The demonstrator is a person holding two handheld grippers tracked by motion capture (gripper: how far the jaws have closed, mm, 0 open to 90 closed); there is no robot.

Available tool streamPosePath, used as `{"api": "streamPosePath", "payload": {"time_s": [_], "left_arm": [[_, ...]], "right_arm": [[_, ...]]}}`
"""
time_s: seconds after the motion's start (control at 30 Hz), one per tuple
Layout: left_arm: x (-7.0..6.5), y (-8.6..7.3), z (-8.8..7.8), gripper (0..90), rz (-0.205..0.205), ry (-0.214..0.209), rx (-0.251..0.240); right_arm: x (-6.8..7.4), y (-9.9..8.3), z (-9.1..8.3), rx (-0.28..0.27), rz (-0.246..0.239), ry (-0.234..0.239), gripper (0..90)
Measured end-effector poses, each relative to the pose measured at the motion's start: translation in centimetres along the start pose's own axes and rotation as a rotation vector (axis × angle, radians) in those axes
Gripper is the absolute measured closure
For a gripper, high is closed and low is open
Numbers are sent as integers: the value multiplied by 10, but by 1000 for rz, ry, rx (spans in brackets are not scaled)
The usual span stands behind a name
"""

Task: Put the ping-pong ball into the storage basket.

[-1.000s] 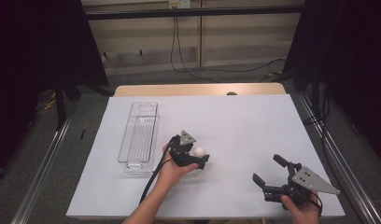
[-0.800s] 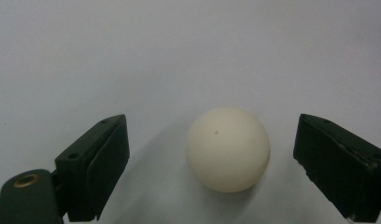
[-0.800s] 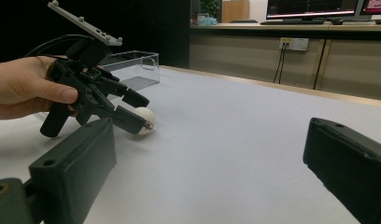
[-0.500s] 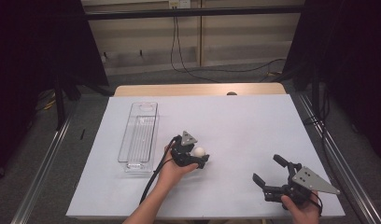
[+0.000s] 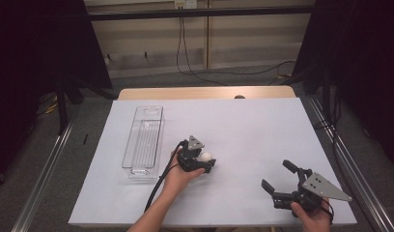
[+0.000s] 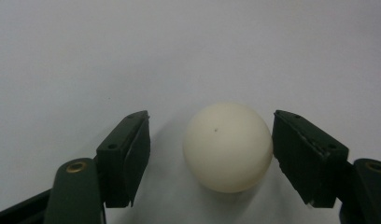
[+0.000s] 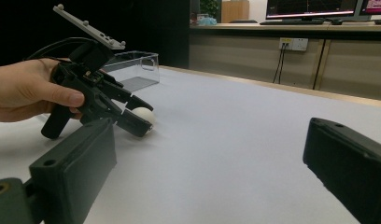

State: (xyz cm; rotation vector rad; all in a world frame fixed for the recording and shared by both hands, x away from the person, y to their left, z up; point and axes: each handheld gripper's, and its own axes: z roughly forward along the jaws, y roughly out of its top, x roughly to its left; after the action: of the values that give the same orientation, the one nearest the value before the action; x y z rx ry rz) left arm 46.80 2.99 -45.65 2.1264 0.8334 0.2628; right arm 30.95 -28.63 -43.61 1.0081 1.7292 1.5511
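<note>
Left hand-held gripper (image 5: 205,159) set down low on the white bench (image 5: 262,130), straddling a cream ball (image 5: 205,156). Jaws just closing in on that ball, with the ball between them. From the left gripper view: ball (image 6: 228,146) resting on the bench surface (image 6: 179,56), one jaw close against its right flank, possibly touching, the other still apart from it with a strip of bench showing between. No squeeze on the ball visible, so not yet pinching it. Held by the left hand (image 5: 178,176), forearm entering from the bottom edge of the high view, black cable trailing back along it.

Landmark: the ball. Clear plastic bin (image 5: 143,142), long and narrow, lying well to the left of the ball in the high view, lengthwise away from the person, apart from the gripper. Seen again in the right gripper view beyond the ball, as a clear box (image 7: 135,70) behind the left gripper (image 7: 132,114).

Right hand-held gripper (image 5: 277,181) well to the right of the ball and nearer the person, held in the right hand (image 5: 311,217), jaws spread wide with nothing between them, aimed toward the ball. Grey three-cornered plate on top.
</note>
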Motion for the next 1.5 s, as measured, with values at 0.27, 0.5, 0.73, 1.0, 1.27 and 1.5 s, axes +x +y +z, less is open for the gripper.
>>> {"api": "streamPosePath", "payload": {"time_s": [0.27, 0.5, 0.73, 1.0, 1.27, 1.5], "left_arm": [[-2, 0, 1, 338, 8, 1, 19], [-1, 0, 1, 377, 8, 2, 23], [0, 0, 0, 415, 3, -4, 27], [0, 0, 0, 476, 4, -6, 31], [2, 0, 0, 509, -10, -12, 16], [3, 1, -3, 510, -25, -23, 18]], "right_arm": [[0, 0, 0, -2, -1, 3, 22], [0, 0, 0, -2, -1, 3, 23], [0, 0, 0, -3, 1, 3, 23], [0, 0, 0, -1, 0, 1, 23], [1, 0, 1, -1, 6, 2, 23], [0, 0, 0, -2, 0, 3, 23]]}}
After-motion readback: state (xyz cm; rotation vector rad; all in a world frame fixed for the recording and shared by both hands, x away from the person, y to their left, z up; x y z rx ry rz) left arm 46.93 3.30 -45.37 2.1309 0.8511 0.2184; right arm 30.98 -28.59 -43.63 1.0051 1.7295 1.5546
